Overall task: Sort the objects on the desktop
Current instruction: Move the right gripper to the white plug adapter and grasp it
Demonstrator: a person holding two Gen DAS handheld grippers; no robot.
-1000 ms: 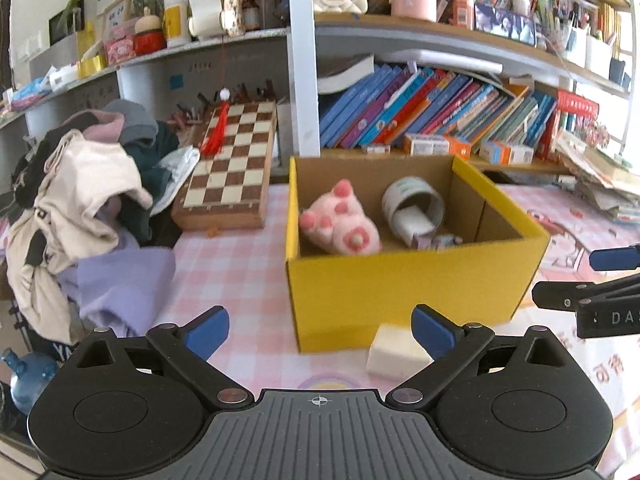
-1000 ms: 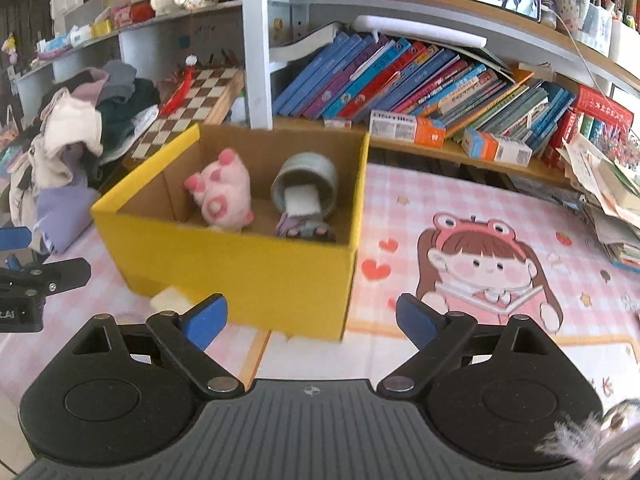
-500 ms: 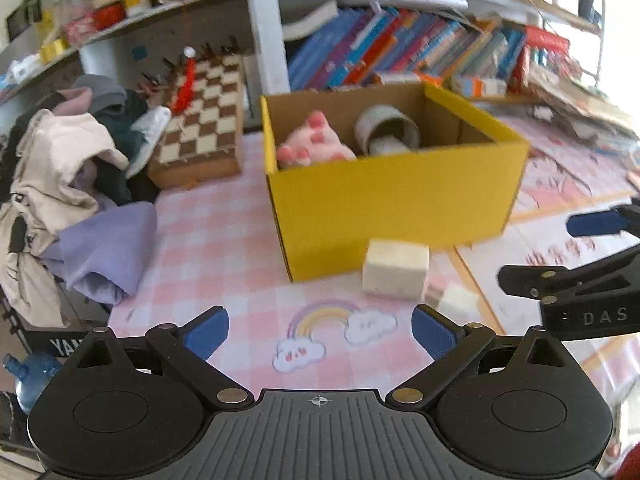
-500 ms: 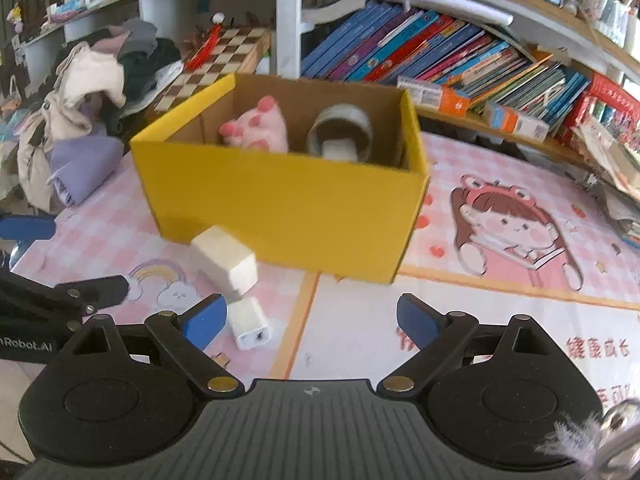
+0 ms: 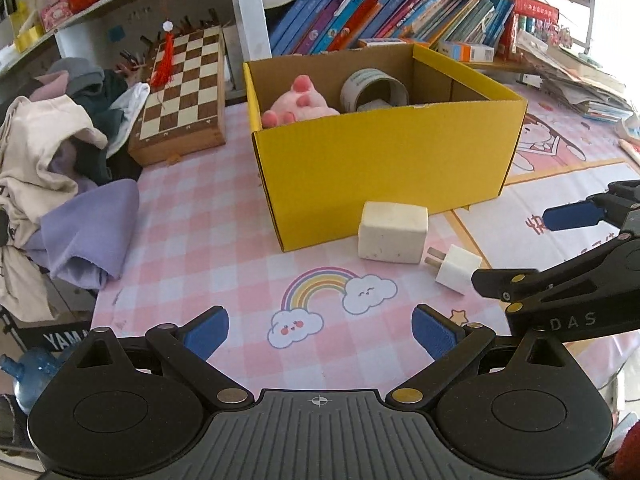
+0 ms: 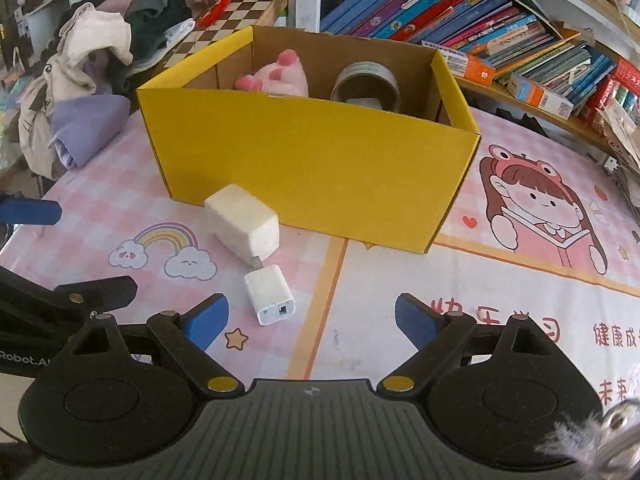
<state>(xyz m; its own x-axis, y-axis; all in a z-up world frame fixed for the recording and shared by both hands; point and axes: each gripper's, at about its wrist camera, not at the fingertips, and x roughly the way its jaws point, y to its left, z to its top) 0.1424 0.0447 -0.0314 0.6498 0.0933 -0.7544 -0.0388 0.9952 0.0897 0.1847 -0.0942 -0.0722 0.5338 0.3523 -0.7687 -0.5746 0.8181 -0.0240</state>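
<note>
Just in front of the yellow cardboard box [image 6: 312, 168] lie a cream block [image 6: 242, 220] and a white plug adapter [image 6: 270, 294], almost touching on the pink tablecloth [image 5: 224, 216]. Both the left gripper [image 5: 320, 330] and right gripper [image 6: 311, 318] hover spread and empty, open cloth beneath. Books [image 6: 440, 16] line the shelf behind.

A bright yellow cardboard box [image 6: 312, 160] with a plain brown inside stands on a pink-and-white checked tablecloth [image 5: 208, 216] printed with a pastel rainbow and white clouds [image 5: 332, 300]. Before it lie a cream-white block [image 6: 242, 220] and a white plug charger [image 6: 270, 294]. A pink plush toy [image 5: 300, 102] peeks out; blue pads [image 6: 206, 322] tip the black gripper.
</note>
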